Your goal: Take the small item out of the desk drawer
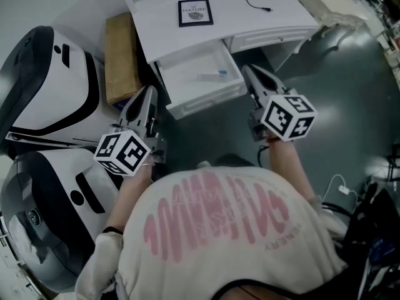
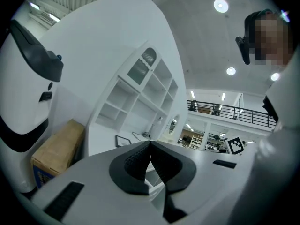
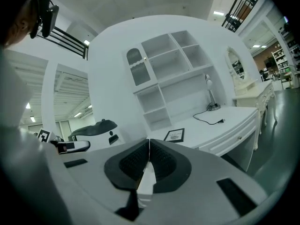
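One white counter [image 1: 250, 17] fills the space ahead of both tools, and two big white-and-black shells [image 1: 50, 86] stand to the outer side of the left tool [image 1: 149, 92]. A brown cardboard box [image 1: 120, 58] stands just ahead of that tool, between the shells and the counter. The drawer [image 1: 206, 99] is pulled out, its front lying between the two tool tips. A framed picture [image 1: 195, 12] lies on the counter beyond the drawer. The small item [image 1: 212, 75], a pale stick with a blue end, lies on the drawer floor, ahead of the right tool [image 1: 249, 72] and to its inner side, near it but apart.

Opening the drawer looks done; reaching in, gripping the item and lifting it out are all left. Both tools are closed tight with nothing between their pads, so one would have to open before a grasp. The person holds them low in front of the body, forearms bent, tips pointing forward toward the drawer, with the right tip closer to the item.
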